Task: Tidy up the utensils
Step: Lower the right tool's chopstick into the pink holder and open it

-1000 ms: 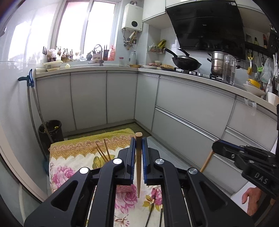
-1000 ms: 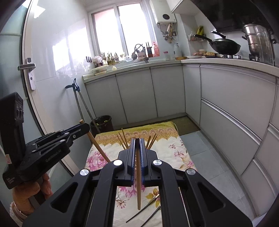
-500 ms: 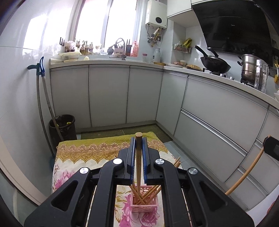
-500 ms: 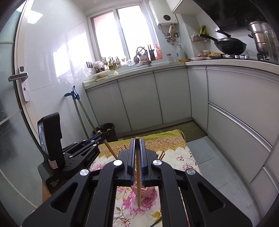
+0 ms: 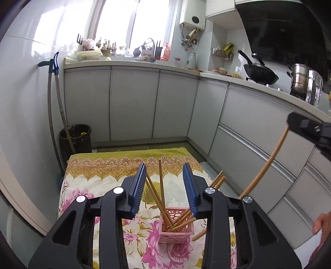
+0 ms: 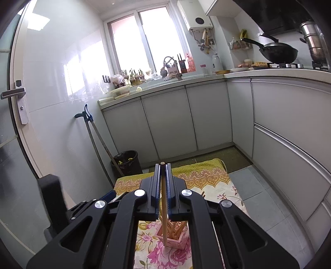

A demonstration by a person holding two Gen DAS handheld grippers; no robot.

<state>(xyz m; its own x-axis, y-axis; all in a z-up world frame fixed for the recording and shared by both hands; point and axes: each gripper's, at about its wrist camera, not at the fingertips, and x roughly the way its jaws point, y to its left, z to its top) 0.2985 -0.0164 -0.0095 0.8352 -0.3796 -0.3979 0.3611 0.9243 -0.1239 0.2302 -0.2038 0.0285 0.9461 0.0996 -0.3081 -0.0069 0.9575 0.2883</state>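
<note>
Black tongs (image 5: 165,186), blue ribbed pads (image 5: 139,186), silver screws.

Kitchen's pretty lived-in: a black wok (image 6: 279,54) and a steel stockpot (image 5: 300,81) sit on the stove along the white counter (image 5: 238,81), with grey cabinet doors (image 5: 132,103) below. A black bin (image 5: 75,138) stands in the corner beside two long-handled poles (image 5: 54,115), and a white water heater (image 6: 195,18) hangs near the window (image 6: 144,39).

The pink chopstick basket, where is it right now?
The pink chopstick basket sits on the floral cloth, low in both wrist views, just below the opening left gripper and under the chopstick clamped in the right gripper.
</note>
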